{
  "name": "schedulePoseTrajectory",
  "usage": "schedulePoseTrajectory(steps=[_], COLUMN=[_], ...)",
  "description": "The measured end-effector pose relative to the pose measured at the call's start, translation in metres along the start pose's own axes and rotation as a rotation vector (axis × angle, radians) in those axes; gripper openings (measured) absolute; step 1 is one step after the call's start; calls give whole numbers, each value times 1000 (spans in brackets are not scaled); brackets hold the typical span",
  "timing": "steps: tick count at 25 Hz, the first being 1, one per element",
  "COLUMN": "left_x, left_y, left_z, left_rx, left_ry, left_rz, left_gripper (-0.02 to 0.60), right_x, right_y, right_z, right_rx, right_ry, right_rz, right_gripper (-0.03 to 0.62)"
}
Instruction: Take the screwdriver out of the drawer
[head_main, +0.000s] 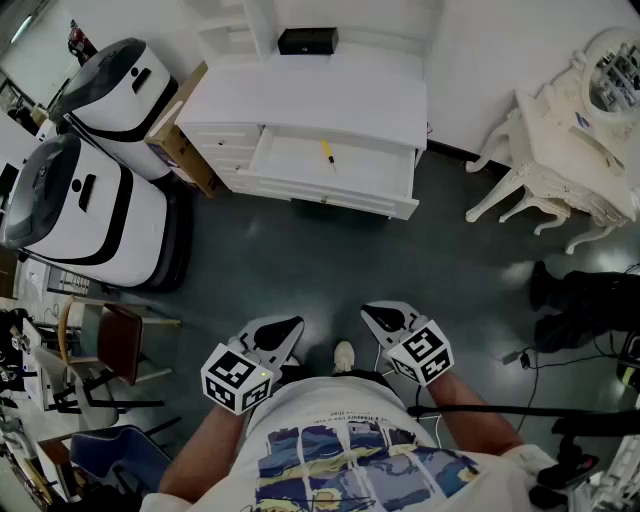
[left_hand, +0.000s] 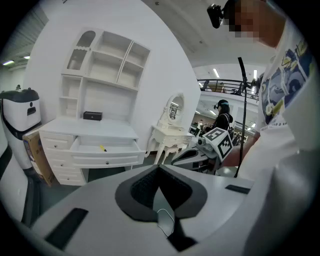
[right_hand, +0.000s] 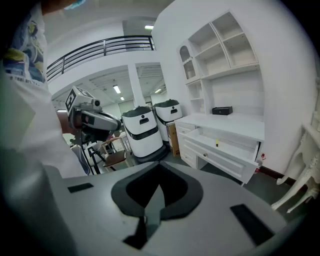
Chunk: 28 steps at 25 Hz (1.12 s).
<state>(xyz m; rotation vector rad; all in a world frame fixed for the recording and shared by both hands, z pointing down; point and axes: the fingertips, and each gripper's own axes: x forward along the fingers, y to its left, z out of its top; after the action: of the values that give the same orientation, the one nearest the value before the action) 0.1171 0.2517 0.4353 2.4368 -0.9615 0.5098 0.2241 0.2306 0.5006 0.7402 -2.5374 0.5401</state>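
White bench (head_main: 310, 95), drawer (head_main: 372, 168) open: screwdriver (head_main: 327, 153) lies front-to-back, yellow handle rearward. Left hand-held gripper (head_main: 282, 329), right hand-held gripper (head_main: 385, 318) both closed, empty.

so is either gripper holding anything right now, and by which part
Nothing is held. The left gripper and right gripper are both shut and empty. The screwdriver lies in the open drawer, well away from both.

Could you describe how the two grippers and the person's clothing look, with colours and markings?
Both the left gripper and the right gripper are light grey with black inner faces. Each carries a cube with black-and-white square markers. The person wears a white short-sleeved T-shirt with a blue picture.
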Motion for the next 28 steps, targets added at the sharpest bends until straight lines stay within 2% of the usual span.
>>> schedulePoseTrajectory(steps=[8,14,24,28], left_x=[3,6,2,-9], left_y=[24,68,180,220], left_z=[3,16,62,65], left_rx=[-25,-27,29,43], left_ry=[-15,-37,-80,-83], left_rz=[12,-31,-140,-162], left_gripper=[14,14,14,14], right_x=[17,57,139,175], right_y=[-14,-22,-53,-61], right_z=[4,14,87,106], right_rx=[-8,24,45,63], right_ry=[21,80,78,79], right_rz=[-9,0,-126,-186], right_gripper=[25,25,28,33])
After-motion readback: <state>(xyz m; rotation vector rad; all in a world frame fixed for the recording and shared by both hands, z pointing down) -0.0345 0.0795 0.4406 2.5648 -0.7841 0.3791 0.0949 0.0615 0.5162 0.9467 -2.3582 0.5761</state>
